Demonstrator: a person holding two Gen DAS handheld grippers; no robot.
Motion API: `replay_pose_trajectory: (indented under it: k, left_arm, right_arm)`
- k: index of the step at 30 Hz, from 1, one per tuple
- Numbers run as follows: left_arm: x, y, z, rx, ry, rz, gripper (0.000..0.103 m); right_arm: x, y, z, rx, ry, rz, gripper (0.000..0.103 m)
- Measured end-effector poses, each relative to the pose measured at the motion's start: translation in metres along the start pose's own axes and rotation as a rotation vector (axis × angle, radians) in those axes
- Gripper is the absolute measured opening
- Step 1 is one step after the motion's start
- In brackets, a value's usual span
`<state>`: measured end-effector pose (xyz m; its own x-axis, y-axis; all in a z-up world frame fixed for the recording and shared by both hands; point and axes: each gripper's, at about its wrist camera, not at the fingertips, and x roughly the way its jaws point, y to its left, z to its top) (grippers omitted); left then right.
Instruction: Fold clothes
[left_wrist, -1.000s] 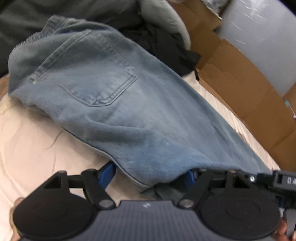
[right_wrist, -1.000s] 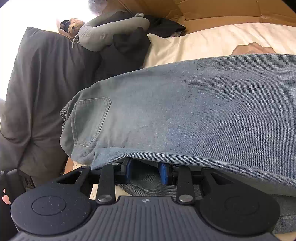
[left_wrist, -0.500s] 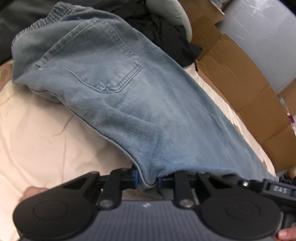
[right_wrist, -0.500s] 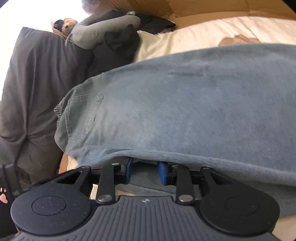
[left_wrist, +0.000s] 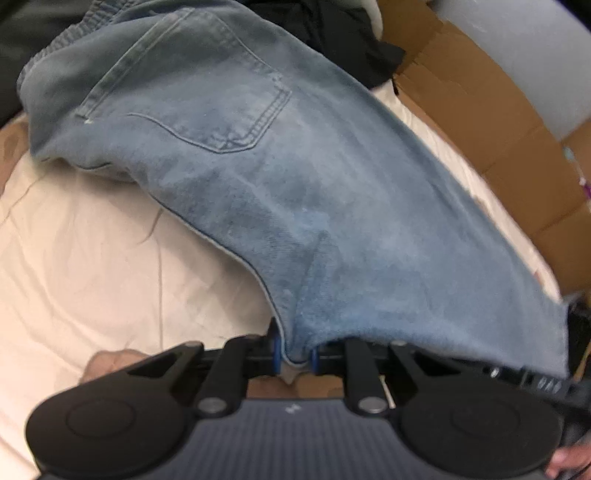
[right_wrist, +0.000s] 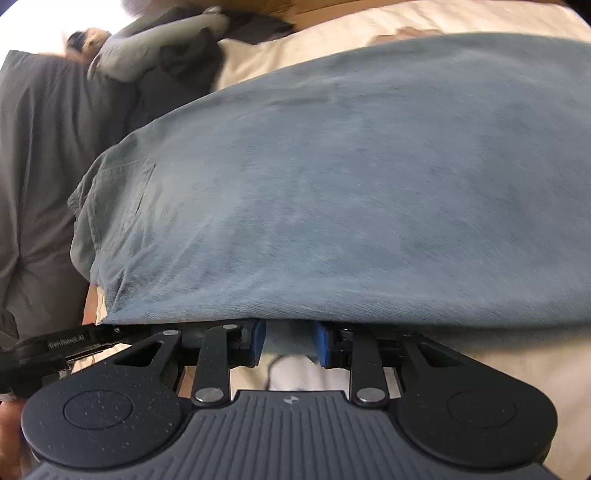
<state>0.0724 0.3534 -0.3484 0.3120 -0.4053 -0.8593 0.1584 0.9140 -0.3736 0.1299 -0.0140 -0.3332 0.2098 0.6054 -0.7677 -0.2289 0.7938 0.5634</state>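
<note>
A pair of light blue jeans (left_wrist: 295, 177) lies stretched across a cream bed sheet (left_wrist: 92, 258), back pocket up. In the left wrist view my left gripper (left_wrist: 294, 356) is closing its jaws on a fold of the jeans' near edge, and the blue pads press the denim. In the right wrist view the jeans (right_wrist: 351, 184) drape over my right gripper (right_wrist: 290, 341), which is shut on denim further along the same edge. The fingertips of both grippers are hidden under the cloth.
Flattened cardboard boxes (left_wrist: 498, 122) line the far side of the bed. Black clothes (left_wrist: 343, 40) lie beyond the jeans' waistband. A dark grey cushion (right_wrist: 48, 166) and a grey roll-shaped pillow (right_wrist: 159, 55) sit at the left in the right wrist view.
The left jaws went from wide open around the jeans' edge to closed on it. The jeans' near edge has come up off the sheet, and the right gripper has shifted with the denim in it.
</note>
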Motion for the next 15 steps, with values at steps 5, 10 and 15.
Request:
replay_pose_trajectory:
  k: [5, 10, 15]
  left_arm:
    - [-0.011, 0.002, 0.012, -0.025, 0.025, -0.054, 0.015]
    - [-0.009, -0.002, 0.026, -0.019, 0.093, -0.036, 0.015]
    - [0.014, -0.016, 0.018, 0.15, 0.126, 0.069, 0.015]
  right_arm:
    - [-0.01, -0.012, -0.002, 0.023, -0.03, -0.021, 0.034]
    - [-0.014, -0.02, 0.002, 0.022, -0.055, -0.073, 0.033]
    - [-0.012, -0.031, 0.001, 0.037, -0.06, -0.123, 0.02]
